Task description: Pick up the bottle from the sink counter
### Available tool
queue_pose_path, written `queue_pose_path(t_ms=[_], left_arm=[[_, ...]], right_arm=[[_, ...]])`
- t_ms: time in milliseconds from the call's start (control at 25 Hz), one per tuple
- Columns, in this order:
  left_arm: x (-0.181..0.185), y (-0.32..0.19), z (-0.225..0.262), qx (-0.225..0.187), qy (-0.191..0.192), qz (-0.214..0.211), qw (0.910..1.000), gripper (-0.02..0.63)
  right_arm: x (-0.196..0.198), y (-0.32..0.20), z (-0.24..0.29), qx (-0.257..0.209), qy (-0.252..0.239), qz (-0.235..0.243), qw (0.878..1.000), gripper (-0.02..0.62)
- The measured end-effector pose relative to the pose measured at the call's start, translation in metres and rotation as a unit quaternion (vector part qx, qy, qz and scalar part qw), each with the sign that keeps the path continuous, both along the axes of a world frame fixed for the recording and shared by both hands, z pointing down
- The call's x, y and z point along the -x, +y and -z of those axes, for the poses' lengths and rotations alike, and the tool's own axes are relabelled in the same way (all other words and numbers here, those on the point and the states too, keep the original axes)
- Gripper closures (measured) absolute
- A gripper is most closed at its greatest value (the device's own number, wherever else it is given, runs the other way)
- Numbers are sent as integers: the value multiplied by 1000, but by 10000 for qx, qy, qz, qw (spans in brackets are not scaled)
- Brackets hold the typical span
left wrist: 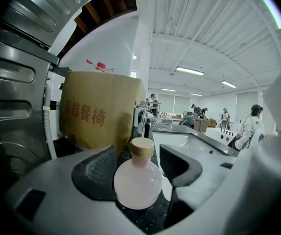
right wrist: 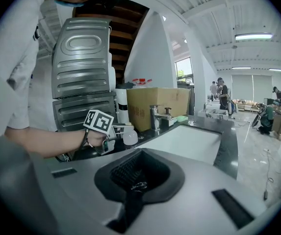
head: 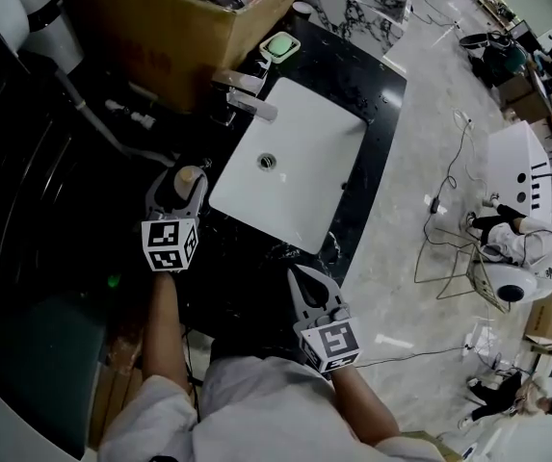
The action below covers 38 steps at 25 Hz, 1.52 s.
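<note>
On the dark sink counter (head: 381, 114), the upright bottle (left wrist: 137, 181) stands between the left gripper's (left wrist: 138, 154) spread fingers, not yet clamped. The right gripper (right wrist: 140, 165) is closed, empty and farther off.

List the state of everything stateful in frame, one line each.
bottle: upright on the counter, capped, between the left jaws, not gripped.
left gripper: open around the bottle.
right gripper: shut, empty.
faucet: no water running.
sink: empty.
cardboard box: open at the top.
</note>
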<state>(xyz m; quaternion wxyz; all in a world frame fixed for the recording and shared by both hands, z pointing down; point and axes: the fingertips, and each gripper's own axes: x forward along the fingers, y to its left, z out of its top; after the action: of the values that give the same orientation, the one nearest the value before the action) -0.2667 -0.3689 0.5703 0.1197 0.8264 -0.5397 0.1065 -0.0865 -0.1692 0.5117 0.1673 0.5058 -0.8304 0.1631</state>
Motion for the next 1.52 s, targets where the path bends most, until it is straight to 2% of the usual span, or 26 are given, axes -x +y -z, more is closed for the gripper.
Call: queue_pose_path(t_ms=[480,680,880,1000,1160,1520], left_arm=[[-21,-10,-8,92,-272,-165,9995,348],[-19,-13,-12,134,-282,-4,9995,348],[-16,-16,-14,224,-476,167,9985,348],[-13,-18,-14,229,-379,295,9986,351],[-9,-17,-13,197,-470,385,9980,416],[-12,-15,-11,155,-560,243,9980,451]], right_arm=[[-6,-6,-3,-6,-36,-40,10000,586],[-11,-5,-4,-50,-12,-66,10000,586],[-16,-4,-2,-18,-37,-142,9999,586],[-17,-3,-3,3,-84,-197,9998,586],[-18,-1,-2,22,-134,-248,9996,586],[-22,3,-6,53,-162,-261,9995,586]])
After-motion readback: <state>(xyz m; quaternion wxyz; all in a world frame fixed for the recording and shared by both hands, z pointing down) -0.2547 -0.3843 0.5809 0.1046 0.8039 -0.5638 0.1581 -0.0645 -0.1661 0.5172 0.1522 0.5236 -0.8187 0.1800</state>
